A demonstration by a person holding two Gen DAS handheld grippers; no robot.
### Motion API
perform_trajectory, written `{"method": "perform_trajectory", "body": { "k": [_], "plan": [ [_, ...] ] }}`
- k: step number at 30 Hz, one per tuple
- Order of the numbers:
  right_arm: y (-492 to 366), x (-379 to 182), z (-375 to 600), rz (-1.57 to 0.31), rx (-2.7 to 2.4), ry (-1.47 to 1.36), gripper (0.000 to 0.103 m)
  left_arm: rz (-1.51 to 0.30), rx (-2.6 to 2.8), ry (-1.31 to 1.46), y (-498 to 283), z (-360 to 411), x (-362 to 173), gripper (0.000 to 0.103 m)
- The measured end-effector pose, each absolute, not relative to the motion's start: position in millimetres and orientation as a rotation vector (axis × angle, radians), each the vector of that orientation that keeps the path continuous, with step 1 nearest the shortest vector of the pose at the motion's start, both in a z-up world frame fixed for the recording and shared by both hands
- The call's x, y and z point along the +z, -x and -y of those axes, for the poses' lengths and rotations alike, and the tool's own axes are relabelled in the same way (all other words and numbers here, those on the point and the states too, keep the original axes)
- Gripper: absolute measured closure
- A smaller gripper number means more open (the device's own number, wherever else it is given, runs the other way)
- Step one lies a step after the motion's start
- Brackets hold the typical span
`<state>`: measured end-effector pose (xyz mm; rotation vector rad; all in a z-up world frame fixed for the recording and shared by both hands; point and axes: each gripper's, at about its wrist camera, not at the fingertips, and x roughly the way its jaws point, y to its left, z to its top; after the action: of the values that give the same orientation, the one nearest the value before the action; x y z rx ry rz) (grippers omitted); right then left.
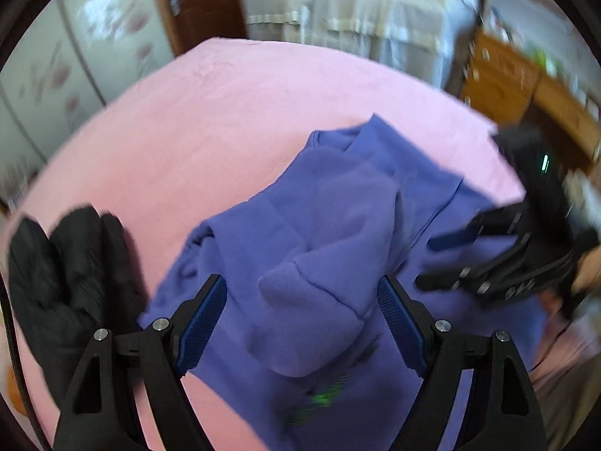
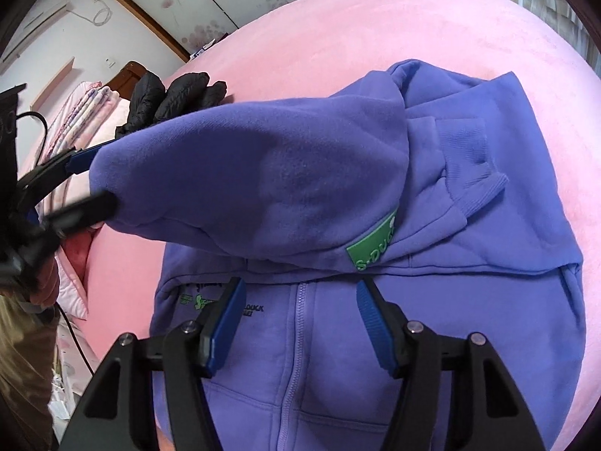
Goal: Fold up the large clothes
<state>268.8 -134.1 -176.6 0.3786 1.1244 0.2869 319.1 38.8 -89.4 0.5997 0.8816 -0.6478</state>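
Between the spread blue pads of the left gripper (image 1: 302, 314), nothing is being held; its jaws are standing released over a raised fold of the purple fleece zip-up hoodie (image 2: 375, 338). Over the hoodie's zipper, the right gripper (image 2: 300, 314) is likewise being kept wide apart and empty. A sleeve is being draped across the chest of the hoodie, partly covering a green rectangular patch (image 2: 373, 246). Beneath everything, the garment is being carried by a bed with a pink fleece cover (image 2: 413, 26). Beside it, a black quilted puffer jacket (image 1: 71, 274) is lying on the cover.
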Motion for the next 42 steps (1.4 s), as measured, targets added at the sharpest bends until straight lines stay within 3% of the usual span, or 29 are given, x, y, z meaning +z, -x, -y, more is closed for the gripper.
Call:
{"method": "perform_trajectory", "body": {
  "k": [3, 5, 6, 7, 10, 15, 36, 42],
  "plan": [
    [-270, -176, 128, -1.119, 0.282, -0.339, 0.054, -0.863, -0.646, -0.678, -314, -29, -99, 0.022],
    [-269, -175, 124, -1.118, 0.278, -0.311, 0.059, -0.833, -0.648, -0.695, -311, -24, -102, 0.038],
    [-268, -175, 122, -1.119, 0.275, -0.292, 0.062, -0.826, -0.650, -0.691, -310, -21, -102, 0.059],
    [-267, -175, 121, -1.122, 0.272, -0.280, 0.063, -0.829, -0.654, -0.673, -310, -20, -102, 0.070],
    [-267, -177, 119, -1.134, 0.270, -0.272, 0.072, -0.810, -0.641, -0.627, -309, -21, -98, 0.077],
    [-273, -191, 121, -1.179, 0.301, -0.342, 0.086, -0.786, -0.624, -0.623, -303, -23, -97, 0.078],
    [-289, -198, 113, -1.193, 0.309, -0.318, 0.090, -0.730, -0.572, -0.609, -288, -22, -104, 0.079],
    [-324, -206, 104, -1.185, 0.319, -0.312, 0.098, -0.680, -0.567, -0.642, -280, -21, -101, 0.080]
  ]
}}
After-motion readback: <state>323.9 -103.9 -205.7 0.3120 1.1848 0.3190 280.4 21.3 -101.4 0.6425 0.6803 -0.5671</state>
